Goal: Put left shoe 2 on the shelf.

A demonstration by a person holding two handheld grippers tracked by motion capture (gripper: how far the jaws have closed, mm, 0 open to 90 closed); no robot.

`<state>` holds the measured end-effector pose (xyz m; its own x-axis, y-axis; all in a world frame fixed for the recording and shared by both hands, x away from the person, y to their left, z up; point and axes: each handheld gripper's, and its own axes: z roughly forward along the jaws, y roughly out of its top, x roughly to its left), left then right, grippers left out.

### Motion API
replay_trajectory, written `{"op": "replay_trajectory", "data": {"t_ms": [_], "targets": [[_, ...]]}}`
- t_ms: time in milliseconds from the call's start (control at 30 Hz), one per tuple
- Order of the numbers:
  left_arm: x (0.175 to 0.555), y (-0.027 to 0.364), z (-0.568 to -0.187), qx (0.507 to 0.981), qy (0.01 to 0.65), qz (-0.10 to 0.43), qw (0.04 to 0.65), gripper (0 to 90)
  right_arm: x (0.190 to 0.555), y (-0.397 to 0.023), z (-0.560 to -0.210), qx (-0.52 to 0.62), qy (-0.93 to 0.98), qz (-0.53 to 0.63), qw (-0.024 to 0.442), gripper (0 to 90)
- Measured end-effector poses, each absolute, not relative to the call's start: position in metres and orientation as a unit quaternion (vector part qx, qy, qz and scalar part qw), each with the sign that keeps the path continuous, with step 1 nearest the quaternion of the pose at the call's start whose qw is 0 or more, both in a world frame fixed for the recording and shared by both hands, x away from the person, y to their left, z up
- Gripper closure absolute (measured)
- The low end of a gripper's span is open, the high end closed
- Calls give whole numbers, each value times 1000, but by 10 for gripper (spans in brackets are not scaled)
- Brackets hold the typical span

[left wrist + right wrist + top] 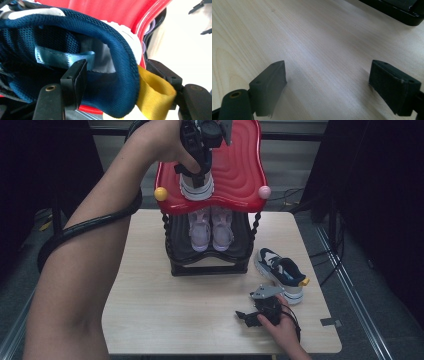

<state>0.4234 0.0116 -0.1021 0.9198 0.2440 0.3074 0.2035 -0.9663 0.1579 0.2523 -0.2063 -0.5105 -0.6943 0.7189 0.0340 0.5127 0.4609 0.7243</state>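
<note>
Job: a person is putting shoes onto a little red-topped shoe rack (235, 170) that is standing on the desk (150, 310).
Step now: the left tongs (192, 170) are setting a blue and white shoe (196, 187) on the red top shelf, near its front edge.
Left tongs: one pad is sitting inside the shoe's heel opening and the other is outside, by the yellow heel loop (155, 92). The jaws are standing partly open around the blue heel collar (125, 75). They are looking loose on it, so I think they are letting go, not squeezing.
Where the shoe is: it is resting on the top shelf, heel toward the person.
Other shoe: its twin (282, 272) is lying on the desk just to the right of the rack, with a yellow loop at its heel too.
Lower shelf: a pair of pale pink shoes (211, 227) is sitting side by side there.
Right tongs (247, 317): they are resting low over the bare desk, near the twin shoe, jaws wide apart and holding nothing.
Next move: I think the left tongs need to be lifting up and out of the heel without dragging the shoe off the edge. Then the right tongs should be reaching for the twin's heel.
</note>
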Motion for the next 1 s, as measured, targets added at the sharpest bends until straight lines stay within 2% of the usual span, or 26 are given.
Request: {"op": "replay_trajectory", "data": {"t_ms": [667,1000], "targets": [[417,18,-89,978,137,135,77,271,252,-206,-511,365,843,369,140,135],[414,29,-83,976,153,138,69,238,252,-206,-511,365,843,369,140,136]]}}
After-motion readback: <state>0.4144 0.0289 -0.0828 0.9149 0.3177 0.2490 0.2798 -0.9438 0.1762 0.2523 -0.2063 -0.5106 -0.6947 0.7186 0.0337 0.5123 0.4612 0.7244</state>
